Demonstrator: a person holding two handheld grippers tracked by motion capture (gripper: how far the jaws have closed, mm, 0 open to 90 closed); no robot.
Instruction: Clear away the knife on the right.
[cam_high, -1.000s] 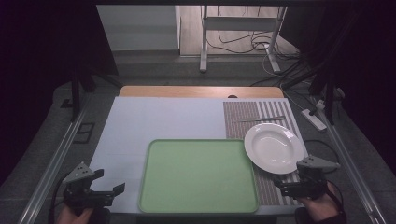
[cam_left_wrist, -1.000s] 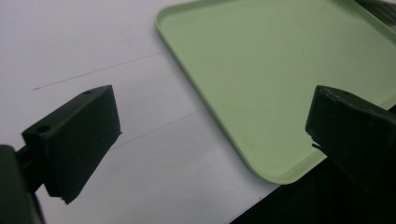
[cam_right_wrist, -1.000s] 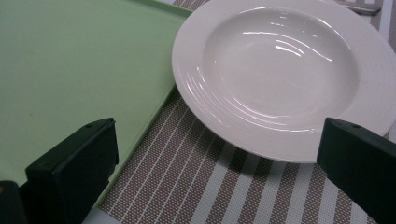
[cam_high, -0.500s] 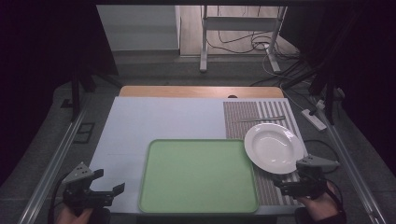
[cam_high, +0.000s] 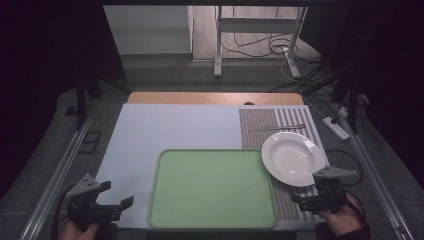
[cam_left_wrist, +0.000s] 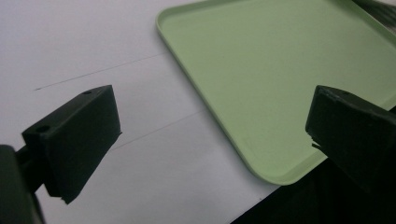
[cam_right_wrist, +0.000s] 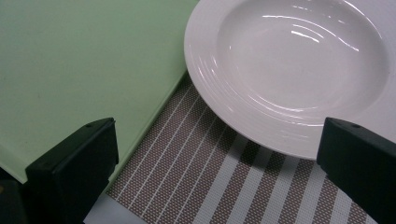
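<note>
Down at the near edge of the table, the left gripper (cam_high: 116, 201) hangs just off the green tray's (cam_high: 212, 187) near left corner, its jaws spread wide with nothing between them. In the left gripper view, the two black jaws frame bare white tabletop (cam_left_wrist: 93, 56) and that rounded corner of the tray (cam_left_wrist: 280, 74), and the tray's floor is flat, pale green and carries nothing at all.

Over on the other side, the right gripper (cam_high: 305, 197) sits just below the white plate (cam_high: 292, 157), jaws likewise released, gripping nothing. The plate is a deep, wide-rimmed one, lying flat on the striped placemat (cam_high: 277, 122), its left edge reaching the tray's right rim. From the right gripper view, the plate's (cam_right_wrist: 289, 70) bowl gleams, no food in it, and the gripper's jaws stand apart either side of the striped mat (cam_right_wrist: 210, 172), short of the plate's rim. Beyond the plate, a thin piece of cutlery (cam_high: 277, 128) lies across the mat.
</note>
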